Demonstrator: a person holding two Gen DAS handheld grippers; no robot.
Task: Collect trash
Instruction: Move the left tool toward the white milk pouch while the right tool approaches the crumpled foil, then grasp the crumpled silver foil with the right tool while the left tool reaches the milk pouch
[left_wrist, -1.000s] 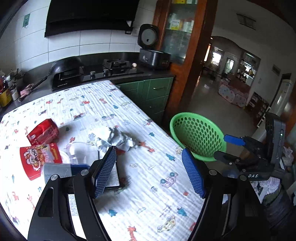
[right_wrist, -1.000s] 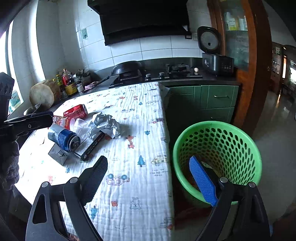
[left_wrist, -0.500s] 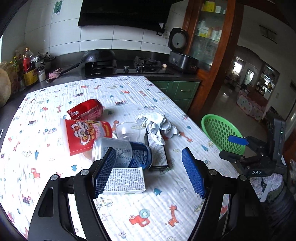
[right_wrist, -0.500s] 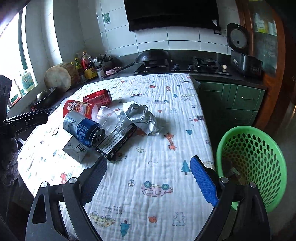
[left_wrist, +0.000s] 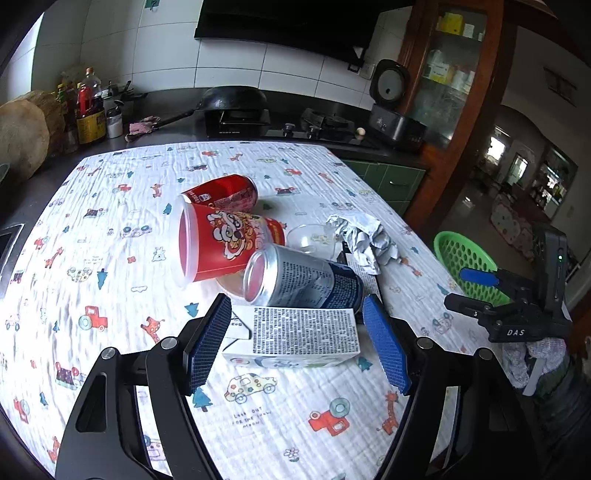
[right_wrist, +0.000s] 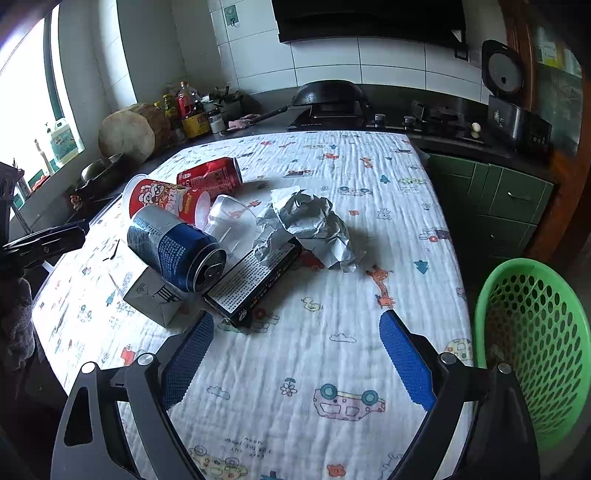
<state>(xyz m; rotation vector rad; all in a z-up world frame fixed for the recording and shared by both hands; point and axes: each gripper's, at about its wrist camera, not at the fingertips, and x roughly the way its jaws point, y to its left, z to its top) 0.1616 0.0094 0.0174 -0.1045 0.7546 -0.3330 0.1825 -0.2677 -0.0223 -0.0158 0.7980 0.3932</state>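
Basket (right_wrist: 535, 354): green, beside the table (right_wrist: 332, 350), nothing clearly inside.
Left gripper (left_wrist: 295, 343): jaws open around the carton (left_wrist: 295, 338).
Right gripper (right_wrist: 295, 354): jaws open, empty.

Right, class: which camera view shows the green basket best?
The right wrist view: the green basket is close, showing its rim, perforated wall and inside. The left wrist view shows only part of it, small, beyond the table edge, behind the other hand-held gripper.
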